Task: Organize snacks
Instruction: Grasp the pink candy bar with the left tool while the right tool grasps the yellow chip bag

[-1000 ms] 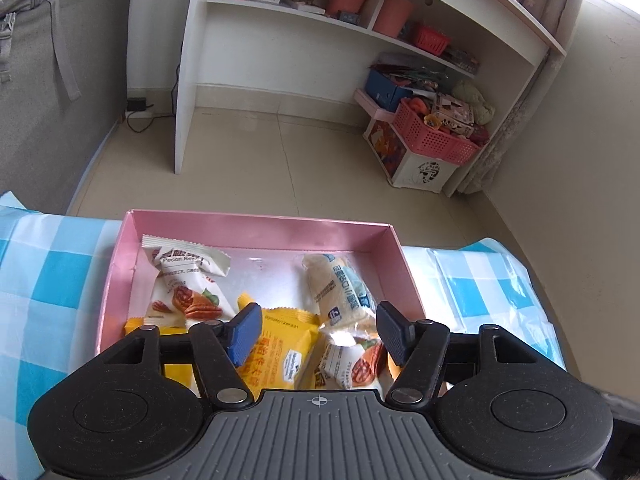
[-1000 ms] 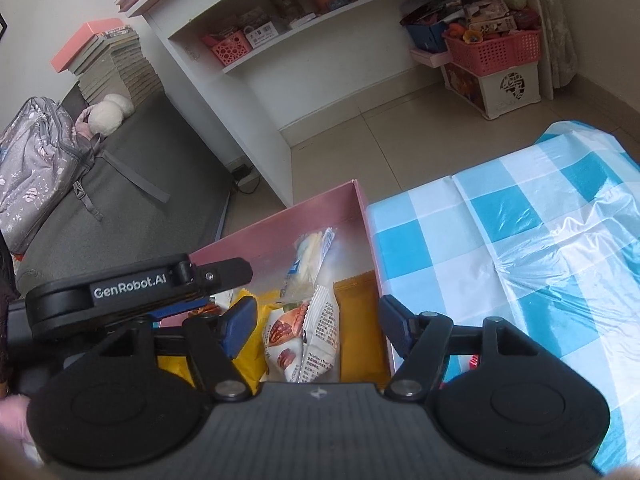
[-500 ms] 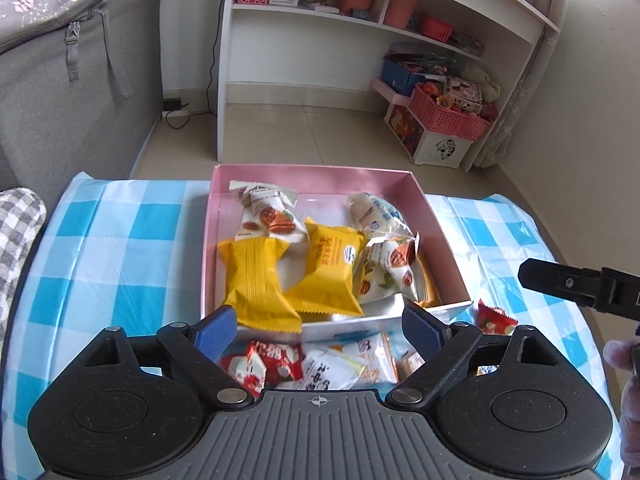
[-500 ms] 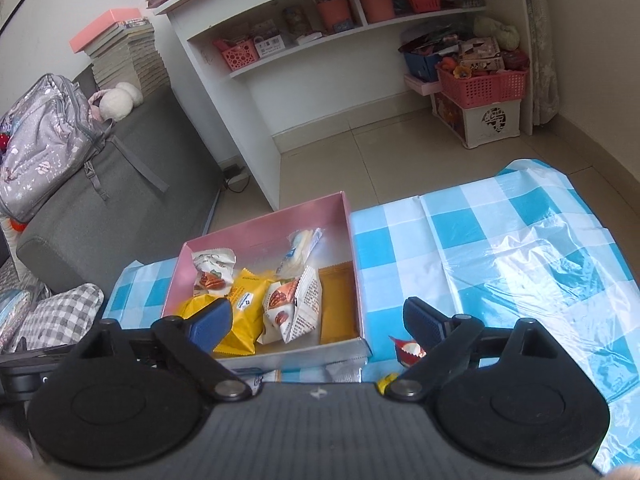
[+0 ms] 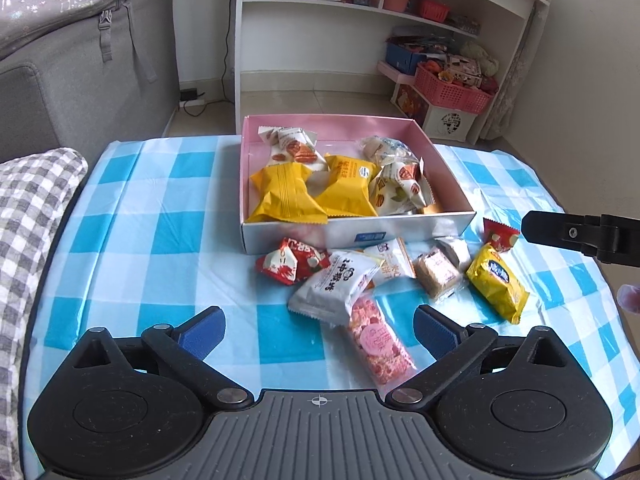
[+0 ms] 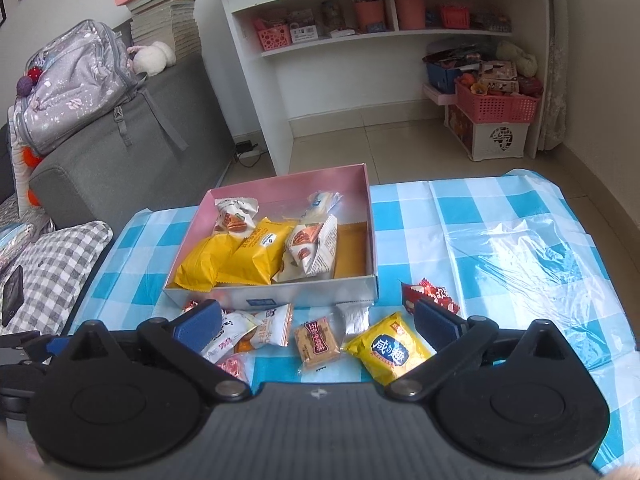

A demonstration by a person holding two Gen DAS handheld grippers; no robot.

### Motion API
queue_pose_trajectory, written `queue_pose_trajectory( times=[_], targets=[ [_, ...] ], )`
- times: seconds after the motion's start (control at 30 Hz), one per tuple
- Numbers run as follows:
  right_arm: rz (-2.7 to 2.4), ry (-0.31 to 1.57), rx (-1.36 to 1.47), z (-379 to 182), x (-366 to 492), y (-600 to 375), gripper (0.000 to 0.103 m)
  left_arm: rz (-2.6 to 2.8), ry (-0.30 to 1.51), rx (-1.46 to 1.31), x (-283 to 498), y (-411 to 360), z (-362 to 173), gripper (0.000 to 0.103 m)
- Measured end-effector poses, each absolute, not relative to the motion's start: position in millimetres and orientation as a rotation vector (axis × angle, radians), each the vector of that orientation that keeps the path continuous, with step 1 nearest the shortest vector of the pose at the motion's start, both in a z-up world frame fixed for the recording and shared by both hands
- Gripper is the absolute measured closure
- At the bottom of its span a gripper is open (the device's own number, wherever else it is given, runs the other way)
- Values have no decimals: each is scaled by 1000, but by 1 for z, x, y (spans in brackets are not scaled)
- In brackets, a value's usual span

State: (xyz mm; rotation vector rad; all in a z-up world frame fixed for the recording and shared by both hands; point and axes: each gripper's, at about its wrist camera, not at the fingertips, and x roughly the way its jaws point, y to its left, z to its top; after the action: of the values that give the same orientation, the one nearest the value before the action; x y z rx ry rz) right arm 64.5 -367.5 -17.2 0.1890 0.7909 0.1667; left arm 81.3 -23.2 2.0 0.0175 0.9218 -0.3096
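Observation:
A pink box (image 5: 440, 152) (image 6: 370, 216) holds several snack packs, among them two yellow ones (image 5: 286, 196) (image 6: 256, 254). Loose snacks lie on the cloth in front of it: a red pack (image 5: 294, 265), a white pack (image 5: 334, 286), a pink bar (image 5: 380, 346), a brown biscuit (image 6: 317, 342), a yellow pack (image 5: 496, 282) (image 6: 390, 348) and a small red pack (image 6: 430, 294). My left gripper (image 5: 319, 330) is open and empty above the white pack and pink bar. My right gripper (image 6: 318, 322) is open and empty above the biscuit.
The table carries a blue and white checked cloth (image 5: 160, 200) (image 6: 500, 232). A checked cushion (image 5: 28, 220) lies at its left edge. A grey sofa with a backpack (image 6: 76, 84), a white shelf unit (image 6: 320, 52) and pink baskets (image 6: 496, 104) stand behind.
Both grippers have pulled back and up from the box toward me, and both jaws have opened wider. The loose snacks in front of the box have come into view.

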Motion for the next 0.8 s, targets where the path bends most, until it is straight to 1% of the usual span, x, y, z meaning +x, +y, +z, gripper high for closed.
queue_pose_trajectory(
  times=[0.2,0.33,0.6,0.8],
  targets=[
    [164,781,199,-37,55,-378,0,-243,881,65,64,-17,-20,1],
    [94,796,131,-52,57,-382,0,-244,854,107,63,-24,-27,1],
    [128,809,-30,-77,57,-390,1,-262,905,61,64,-52,-54,1],
    [173,851,-28,-100,67,-397,7,-288,893,37,64,-76,-65,2]
  ],
)
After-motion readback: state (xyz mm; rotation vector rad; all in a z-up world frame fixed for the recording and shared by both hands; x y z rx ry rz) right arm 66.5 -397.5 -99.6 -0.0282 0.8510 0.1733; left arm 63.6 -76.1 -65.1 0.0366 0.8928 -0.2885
